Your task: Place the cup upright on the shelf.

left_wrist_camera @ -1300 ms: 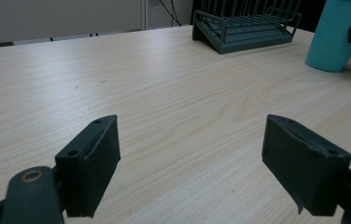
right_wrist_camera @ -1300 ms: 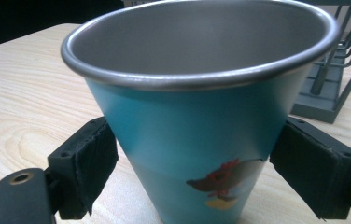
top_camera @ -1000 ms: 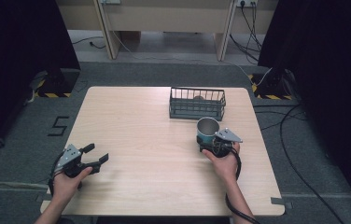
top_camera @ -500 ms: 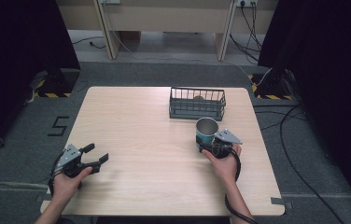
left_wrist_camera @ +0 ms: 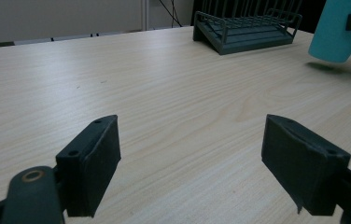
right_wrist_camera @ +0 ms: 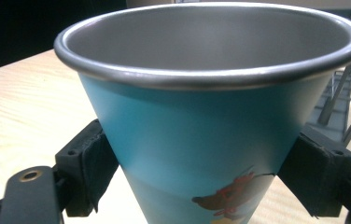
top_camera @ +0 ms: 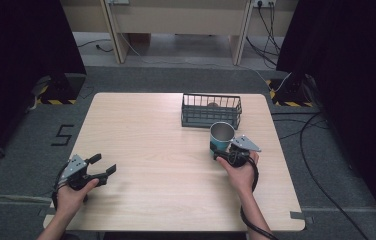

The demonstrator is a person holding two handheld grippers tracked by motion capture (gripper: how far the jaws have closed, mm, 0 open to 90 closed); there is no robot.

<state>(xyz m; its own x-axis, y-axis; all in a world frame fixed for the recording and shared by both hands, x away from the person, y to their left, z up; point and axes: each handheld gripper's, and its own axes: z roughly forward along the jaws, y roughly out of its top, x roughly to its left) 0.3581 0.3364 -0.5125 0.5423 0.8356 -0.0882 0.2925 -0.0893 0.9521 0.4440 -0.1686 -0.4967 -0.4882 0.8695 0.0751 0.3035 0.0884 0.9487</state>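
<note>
So the right gripper (top_camera: 222,153) has its jaws clamped on both sides of the teal metal cup (top_camera: 221,137), which sits upright and looks lifted a bit off the table (top_camera: 146,150), just in front of the dark wire basket (top_camera: 211,111). The left gripper (top_camera: 100,168) hangs wide open with nothing in it near the table's front-left corner, well apart from the cup.
</note>
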